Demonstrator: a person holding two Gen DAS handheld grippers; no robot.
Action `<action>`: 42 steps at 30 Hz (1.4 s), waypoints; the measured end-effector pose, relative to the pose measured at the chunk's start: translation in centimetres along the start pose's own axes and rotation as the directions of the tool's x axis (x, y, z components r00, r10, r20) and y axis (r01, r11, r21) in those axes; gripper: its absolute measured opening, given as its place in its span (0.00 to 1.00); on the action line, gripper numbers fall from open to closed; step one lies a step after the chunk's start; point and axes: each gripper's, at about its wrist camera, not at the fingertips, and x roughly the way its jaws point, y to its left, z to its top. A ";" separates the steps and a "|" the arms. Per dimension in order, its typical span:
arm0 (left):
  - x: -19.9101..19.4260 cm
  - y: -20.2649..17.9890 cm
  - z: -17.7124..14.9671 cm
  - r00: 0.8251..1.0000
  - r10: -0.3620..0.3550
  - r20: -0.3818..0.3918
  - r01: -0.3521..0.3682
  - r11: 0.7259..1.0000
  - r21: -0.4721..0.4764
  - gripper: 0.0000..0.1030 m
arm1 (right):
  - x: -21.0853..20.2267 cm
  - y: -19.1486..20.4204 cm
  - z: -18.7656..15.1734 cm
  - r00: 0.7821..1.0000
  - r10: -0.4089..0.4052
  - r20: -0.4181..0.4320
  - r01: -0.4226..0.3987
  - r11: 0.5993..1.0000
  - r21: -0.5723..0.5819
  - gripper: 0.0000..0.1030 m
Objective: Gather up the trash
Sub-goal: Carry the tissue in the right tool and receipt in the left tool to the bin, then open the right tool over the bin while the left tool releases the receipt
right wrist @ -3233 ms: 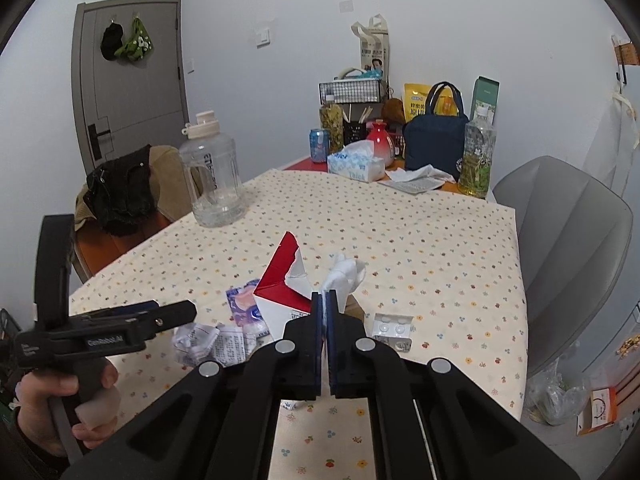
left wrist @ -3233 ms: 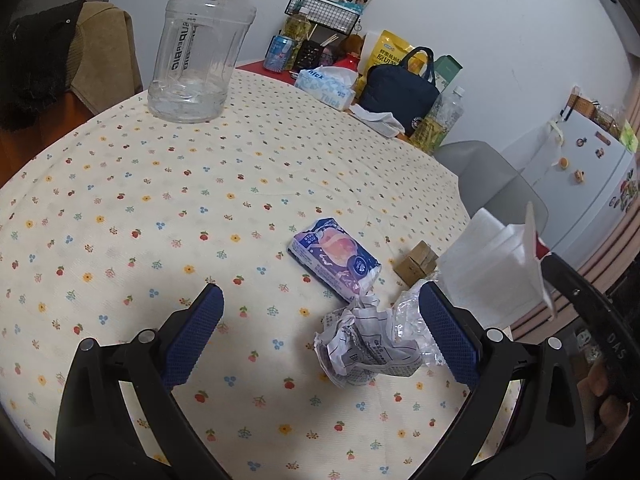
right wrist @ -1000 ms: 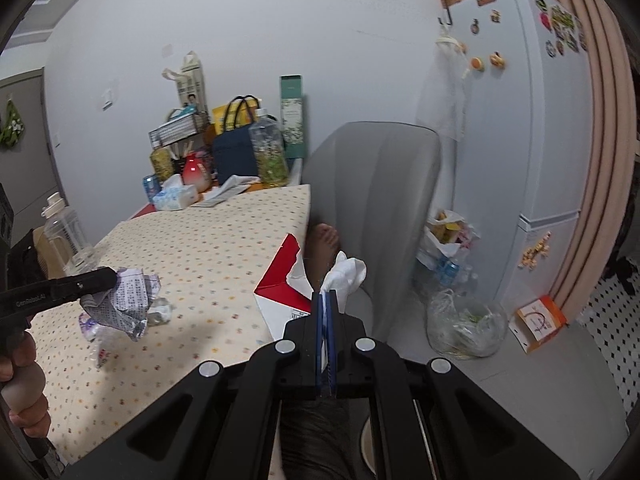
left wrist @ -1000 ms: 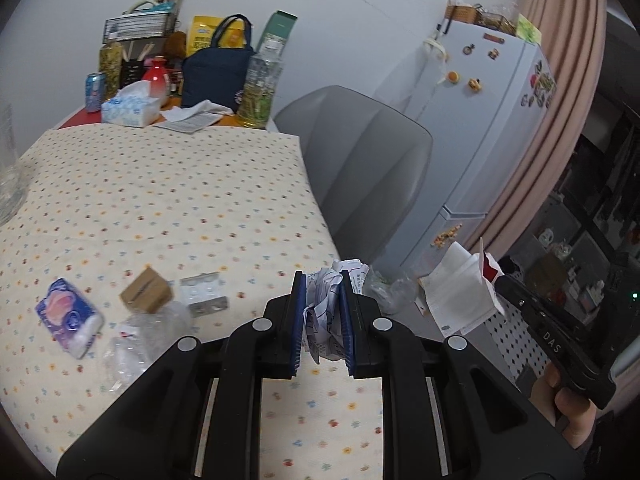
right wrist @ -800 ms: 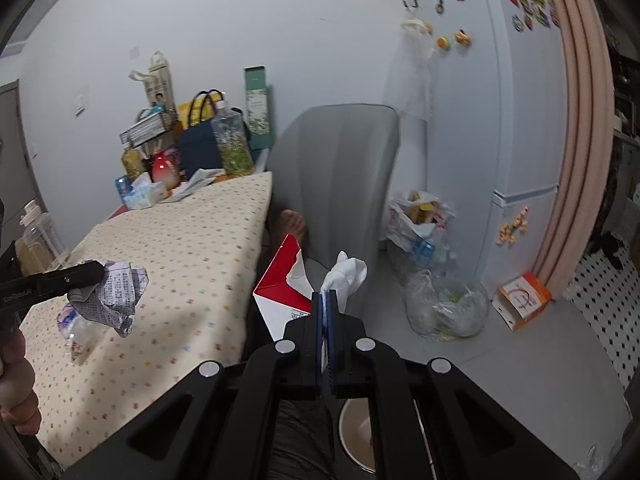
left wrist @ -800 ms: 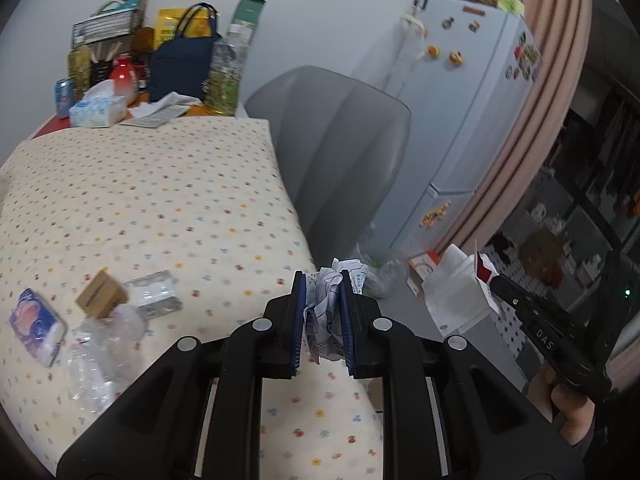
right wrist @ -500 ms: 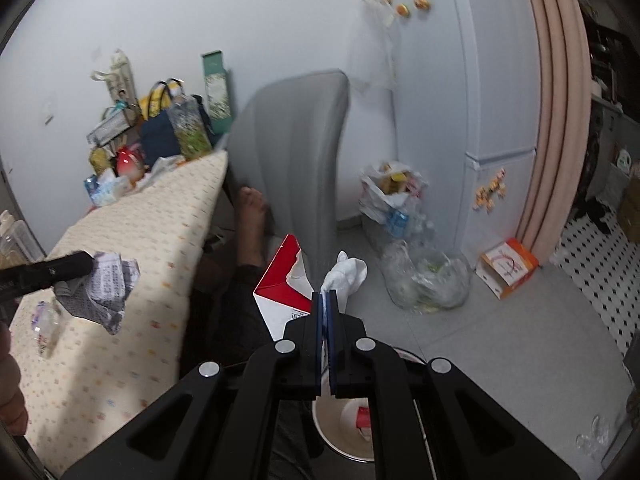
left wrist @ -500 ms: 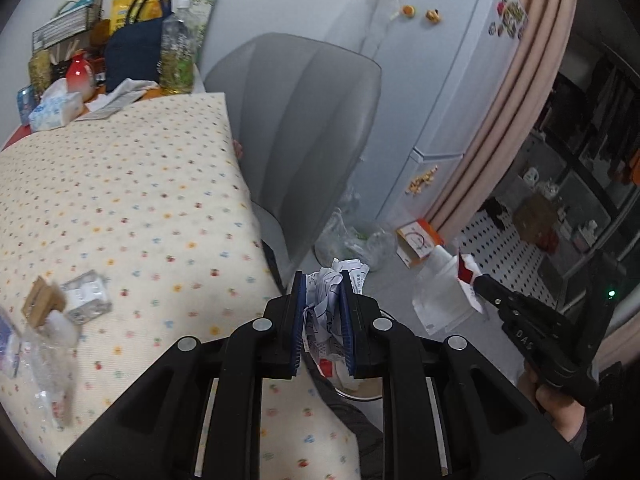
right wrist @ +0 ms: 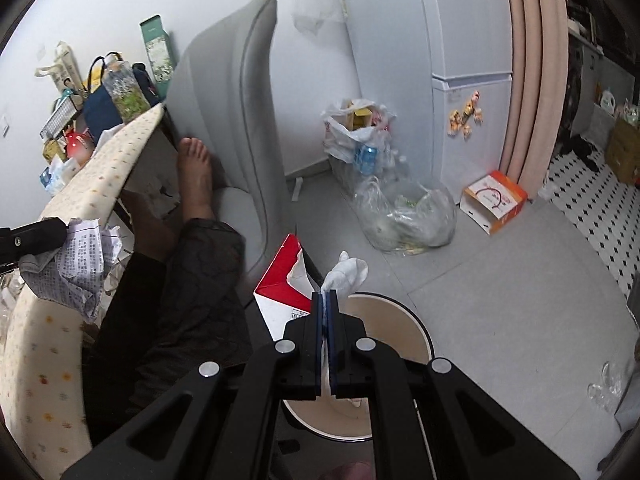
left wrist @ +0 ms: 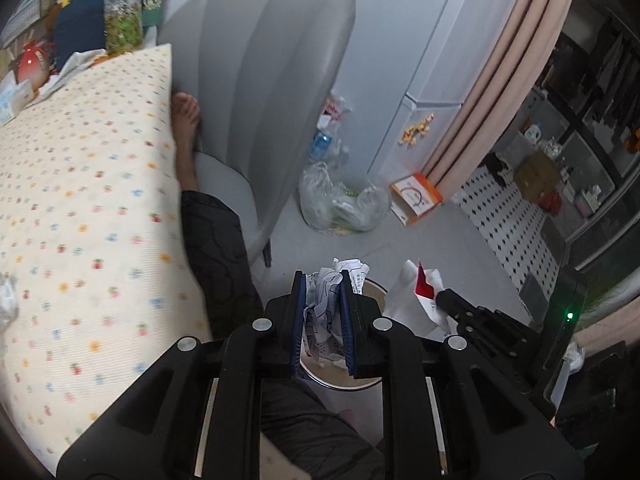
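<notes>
Grey upholstered chair [left wrist: 256,92] is seen pushed up beside the table; a bare foot [right wrist: 196,176] and a leg in dark patterned trousers [right wrist: 192,280] are rested on its seat, between table edge and bin. Cream tablecloth with small fruit/flower print [left wrist: 80,184] covers the table at left; at its far end a navy bag [right wrist: 102,110], a clear bottle [left wrist: 122,20] and a red pot [left wrist: 28,66] are grouped against the wall. Pale grey floor tiles [right wrist: 520,280] give way to black-and-white patterned tiles [right wrist: 592,208] at right. A white fridge w/ magnets [right wrist: 464,60] and pink curtain [right wrist: 536,60] stand behind. On the floor nr the fridge: a clear plastic bag of refuse [right wrist: 404,216], a white bag holding cartons and a blue can [right wrist: 356,132], an orange-and-white box [right wrist: 494,198].

Round cream waste bin [right wrist: 396,332] is placed on the floor just beside the leg, partly hidden by both tools.

Left gripper [left wrist: 323,312] is held above the bin, tilted downward, its blue pads clamped on a crumpled printed paper wad [left wrist: 328,304]. Right gripper [right wrist: 325,308] is angled down over the bin rim, fingers pressed together on a white tissue [right wrist: 346,272] which projects from a torn red-and-white carton [right wrist: 282,292] carried w/ it; whether the carton itself is pinched cannot be told.
</notes>
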 end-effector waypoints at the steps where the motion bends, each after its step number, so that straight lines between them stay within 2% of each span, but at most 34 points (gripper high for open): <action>1: 0.4 -0.3 0.0 1.000 0.000 -0.007 0.000 1.000 0.005 0.16 | 0.2 -0.2 -0.1 1.000 -0.001 -0.002 0.001 1.000 0.003 0.04; 9: 2.6 -1.5 0.1 0.999 0.007 -0.049 -0.006 1.000 0.018 0.16 | 1.8 -1.8 -0.5 1.000 0.014 -0.026 -0.012 0.998 0.057 0.09; 10: 2.7 -1.5 0.1 0.999 0.007 -0.053 -0.007 1.000 0.015 0.16 | 1.8 -2.0 -0.5 0.999 0.016 -0.027 -0.014 0.998 0.062 0.12; 12: 3.0 -1.5 0.1 0.998 0.010 -0.060 -0.009 1.000 0.014 0.16 | 1.6 -2.5 -0.6 1.000 0.019 -0.015 -0.018 0.996 0.083 0.40; 23: 4.7 -3.7 0.2 0.995 -0.017 -0.101 0.022 0.999 0.050 0.16 | -0.1 -4.8 -0.8 0.999 0.033 -0.006 -0.032 0.991 0.129 0.41; 31: 7.0 -6.9 0.3 0.989 -0.041 -0.142 0.055 0.994 0.098 0.16 | -2.7 -7.5 -1.2 0.999 0.025 0.029 -0.029 0.987 0.159 0.56; 36: 8.6 -9.0 -0.1 0.984 -0.048 -0.170 0.069 0.990 0.120 0.17 | -4.4 -9.3 -1.5 0.999 -0.002 0.054 -0.008 0.984 0.177 0.70; 38: 9.3 -9.7 -0.1 0.982 -0.051 -0.183 0.076 0.989 0.130 0.17 | -4.7 -9.8 -1.6 0.998 -0.013 0.060 0.002 0.983 0.185 0.73; 40: 10.3 -10.2 -0.3 0.977 -0.057 -0.206 0.086 0.987 0.137 0.21 | -4.8 -10.3 -1.7 0.998 -0.023 0.055 0.012 0.982 0.190 0.74; 41: 10.8 -10.4 -0.4 0.974 -0.058 -0.218 0.091 0.986 0.142 0.33 | -4.8 -10.5 -1.7 0.998 -0.026 0.052 0.015 0.981 0.193 0.76; 42: 11.1 -10.6 -0.5 0.974 -0.049 -0.221 0.083 0.986 0.148 0.54 | -4.9 -10.7 -1.7 0.998 -0.029 0.052 0.018 0.981 0.194 0.77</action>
